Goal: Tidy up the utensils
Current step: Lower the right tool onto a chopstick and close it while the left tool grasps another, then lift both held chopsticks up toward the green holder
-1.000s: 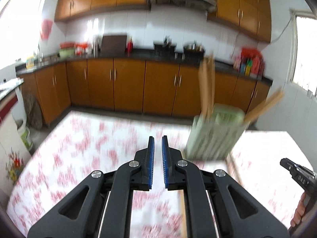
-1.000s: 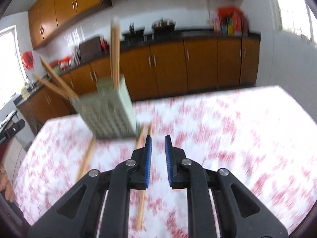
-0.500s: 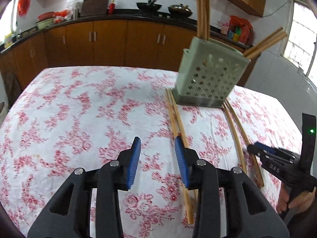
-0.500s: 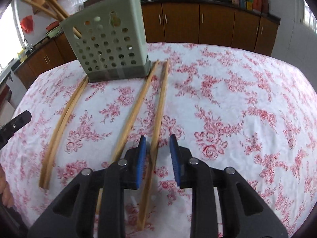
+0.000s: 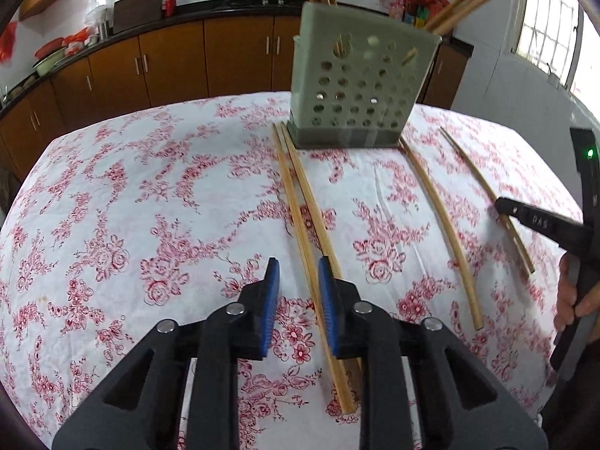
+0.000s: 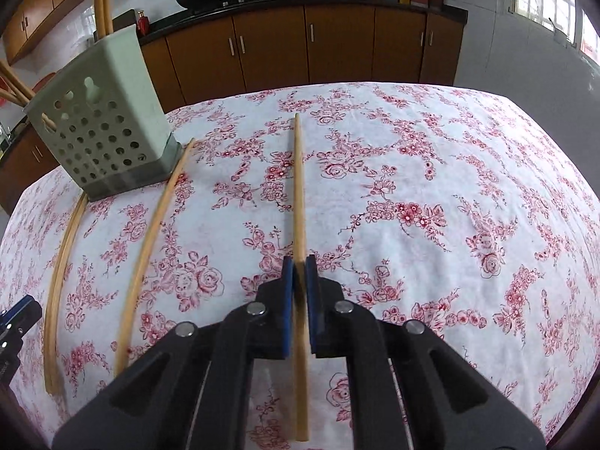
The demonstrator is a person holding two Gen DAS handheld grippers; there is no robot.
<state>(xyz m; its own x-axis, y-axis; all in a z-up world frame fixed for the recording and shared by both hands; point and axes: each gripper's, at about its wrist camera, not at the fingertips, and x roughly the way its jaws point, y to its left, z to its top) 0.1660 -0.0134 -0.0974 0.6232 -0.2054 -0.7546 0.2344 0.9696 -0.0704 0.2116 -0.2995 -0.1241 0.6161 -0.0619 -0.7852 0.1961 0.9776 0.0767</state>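
Observation:
A green perforated utensil holder (image 5: 356, 82) stands on the floral tablecloth (image 5: 150, 206) with several chopsticks in it; it also shows in the right wrist view (image 6: 108, 131). A pair of chopsticks (image 5: 303, 217) lies from the holder toward my left gripper (image 5: 298, 285), which is open, its jaws either side of one stick. My right gripper (image 6: 300, 281) is shut on a single chopstick (image 6: 299, 187) pointing away along the cloth. Another loose chopstick (image 6: 150, 232) and the pair (image 6: 60, 270) lie to its left.
Two more chopsticks (image 5: 438, 217) lie right of the holder, the far one under the right gripper's body (image 5: 543, 225). Brown kitchen cabinets (image 5: 168, 63) and a black counter stand behind the table. A window (image 5: 551, 18) is at right.
Both grippers have come down toward the table. The right gripper has closed on a single chopstick. The left gripper has opened and moved forward over the chopstick pair.

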